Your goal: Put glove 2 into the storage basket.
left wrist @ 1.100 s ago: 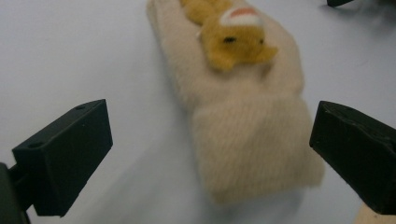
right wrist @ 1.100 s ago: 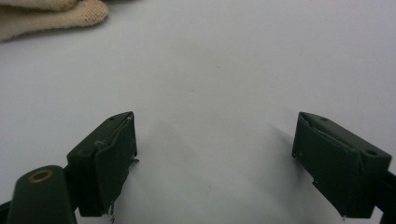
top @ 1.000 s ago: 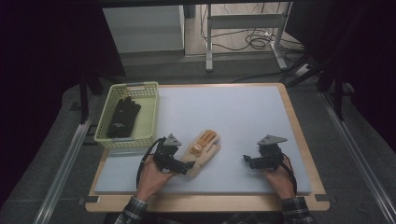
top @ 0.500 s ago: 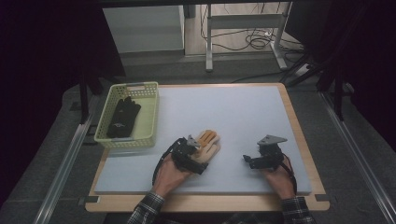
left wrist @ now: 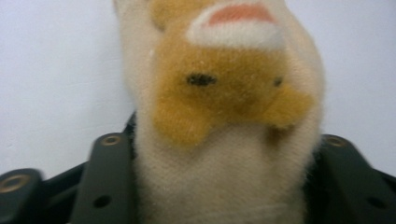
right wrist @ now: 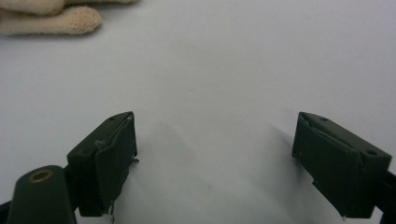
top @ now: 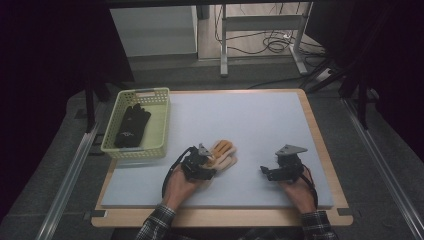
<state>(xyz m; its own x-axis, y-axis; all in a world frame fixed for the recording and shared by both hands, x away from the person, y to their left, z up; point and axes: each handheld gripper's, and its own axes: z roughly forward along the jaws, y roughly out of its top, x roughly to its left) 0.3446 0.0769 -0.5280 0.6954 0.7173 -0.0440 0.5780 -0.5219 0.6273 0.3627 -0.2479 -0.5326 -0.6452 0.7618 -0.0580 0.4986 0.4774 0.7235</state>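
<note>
The cream and tan glove [top: 223,155] lies flat on the pale blue mat [top: 250,125], a little below and left of the middle of the high view, its fingers pointing toward the upper right. In the left gripper view the glove [left wrist: 224,116] rises from the bottom edge through the centre of the frame: a cream knitted cuff at the bottom, a fuzzy tan patch with a small dark mark above it, and a white and orange band at the top edge.

The left gripper [top: 199,165] sits at the glove's cuff end, just left of it in the high view. Its 2 black jaws have just been closing, and the cuff is between them; in the left gripper view the jaws press against both sides of the fabric, so the glove is gripped.

The right gripper [top: 280,169] rests on the mat in the lower right of the high view, well apart from the glove. In the right gripper view its jaws [right wrist: 215,168] stand wide with bare mat between them, and cream fingertips of the glove [right wrist: 51,21] show in the upper left corner.

A pale green basket [top: 162,125] sits at the mat's left edge, in the left middle of the high view, with 1 black glove [top: 131,125] inside it.
</note>
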